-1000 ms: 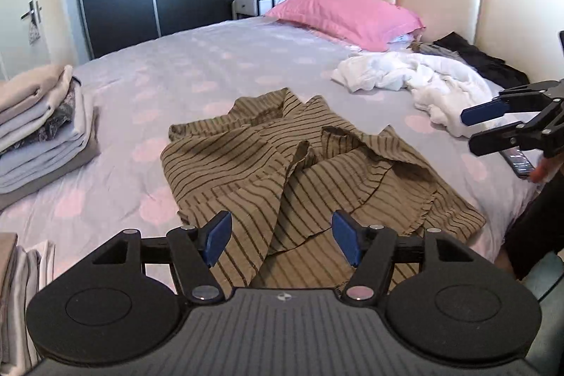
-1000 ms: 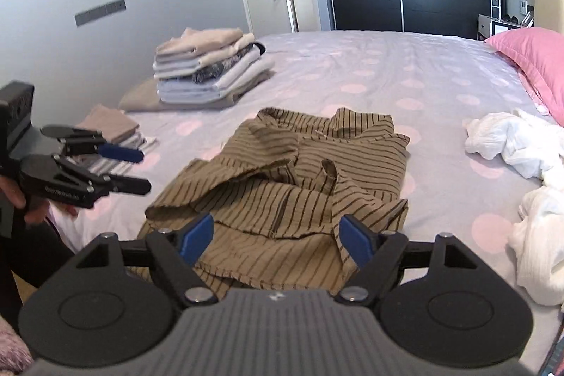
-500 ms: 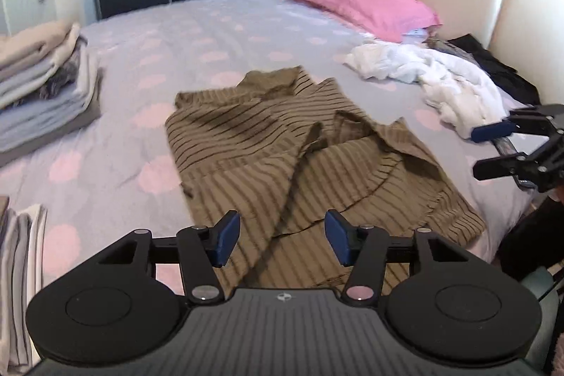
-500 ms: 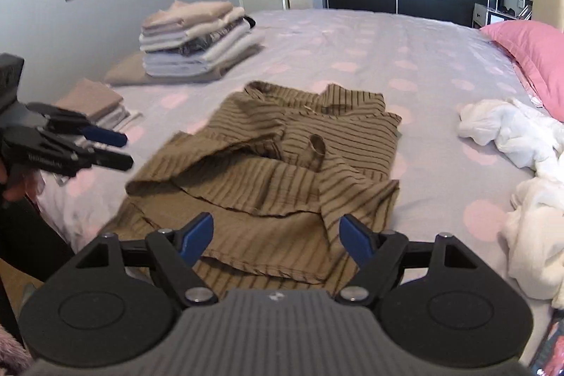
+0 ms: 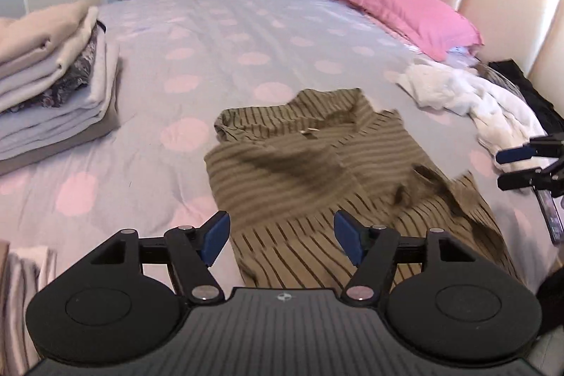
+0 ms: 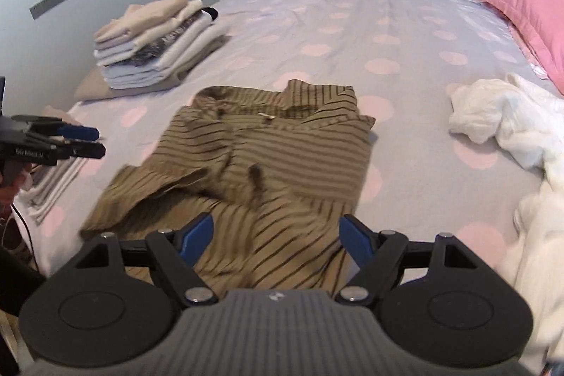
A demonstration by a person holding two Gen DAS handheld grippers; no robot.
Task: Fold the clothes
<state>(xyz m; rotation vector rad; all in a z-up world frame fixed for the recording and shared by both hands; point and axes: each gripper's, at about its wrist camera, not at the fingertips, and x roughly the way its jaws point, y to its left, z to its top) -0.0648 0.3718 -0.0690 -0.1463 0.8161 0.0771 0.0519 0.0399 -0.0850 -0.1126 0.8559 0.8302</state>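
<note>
Nearest me, my left claw (image 5: 281,238) hangs over the near hem of the olive-brown striped shirt (image 5: 317,171); its jaws have just been opening again and stand fairly wide, with nothing pressed between the blue pads. My right claw (image 6: 275,239) is wide open too, empty, poised over the same hem from the other side. The shirt lies rumpled and unfolded in the middle of the near edge of the bed (image 5: 246,34), collar away from me, one sleeve flopped across the front, so I judge this garment barely begun: it needs spreading flat before any fold. Off to the left edge I count two small folded piles by the bed's corner, only partly in view, and beyond them one tall stack of folded clothes (image 6: 155,44), perhaps six or seven pieces, which I take as the work already done. To the right lies one crumpled white garment heap (image 6: 507,122); whether it is one piece or two I cannot tell. Behind it something dark (image 5: 528,90) lies against the headboard, also unfolded. Farthest off sits one pink pillow (image 5: 402,13).
</note>
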